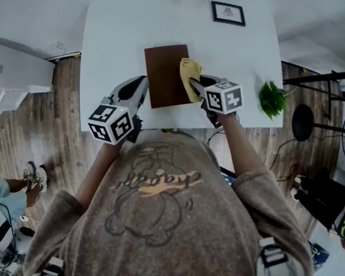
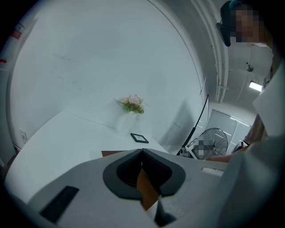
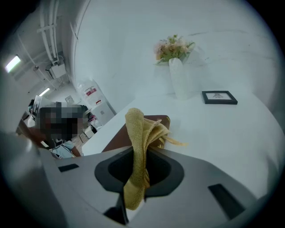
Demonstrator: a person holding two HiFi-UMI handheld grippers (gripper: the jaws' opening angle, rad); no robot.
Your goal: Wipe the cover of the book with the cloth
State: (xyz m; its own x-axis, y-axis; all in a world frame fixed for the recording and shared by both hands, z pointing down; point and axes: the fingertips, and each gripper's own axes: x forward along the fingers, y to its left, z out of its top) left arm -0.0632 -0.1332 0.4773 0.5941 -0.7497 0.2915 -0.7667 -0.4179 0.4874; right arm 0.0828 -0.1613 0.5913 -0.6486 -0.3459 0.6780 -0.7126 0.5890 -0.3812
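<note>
Book [image 1: 164,75] — cloth [image 1: 189,73] overhangs its right edge.

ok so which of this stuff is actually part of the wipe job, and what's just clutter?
In the job:
- book
- cloth, clamped in the right gripper
- left gripper, shut, by the book's edge

Lying about:
- picture frame
- vase of flowers
- green plant
- fan, off the table
</note>
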